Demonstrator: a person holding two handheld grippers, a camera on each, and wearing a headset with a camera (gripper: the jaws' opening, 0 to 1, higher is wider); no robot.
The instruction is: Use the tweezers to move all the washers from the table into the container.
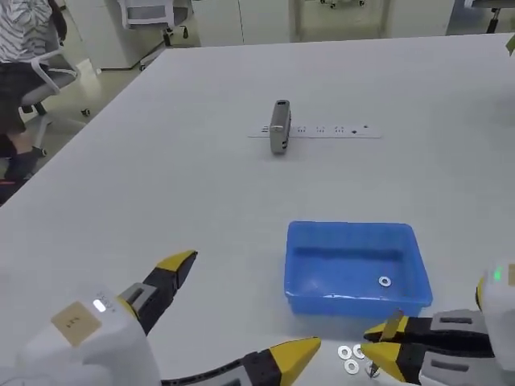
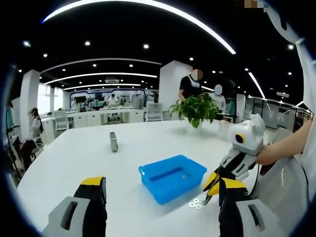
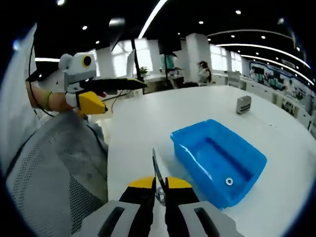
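The blue container (image 1: 354, 265) sits on the white table (image 1: 201, 185) with one washer (image 1: 385, 281) inside. Three washers (image 1: 352, 358) lie on the table just in front of it. My right gripper (image 1: 382, 344) is shut on the tweezers (image 1: 393, 326), whose tips point down beside those washers; whether they hold one cannot be told. In the right gripper view the tweezers (image 3: 157, 170) stick out between the yellow jaws of the right gripper (image 3: 157, 183), left of the container (image 3: 217, 160). My left gripper (image 1: 239, 307) stands wide open and holds nothing, left of the washers (image 2: 195, 203).
A white power strip (image 1: 322, 130) with a grey device (image 1: 279, 125) on it lies at mid-table. Office chairs and a seated person (image 1: 20, 48) are off the far left edge. A potted plant (image 2: 195, 109) stands at the table's far side.
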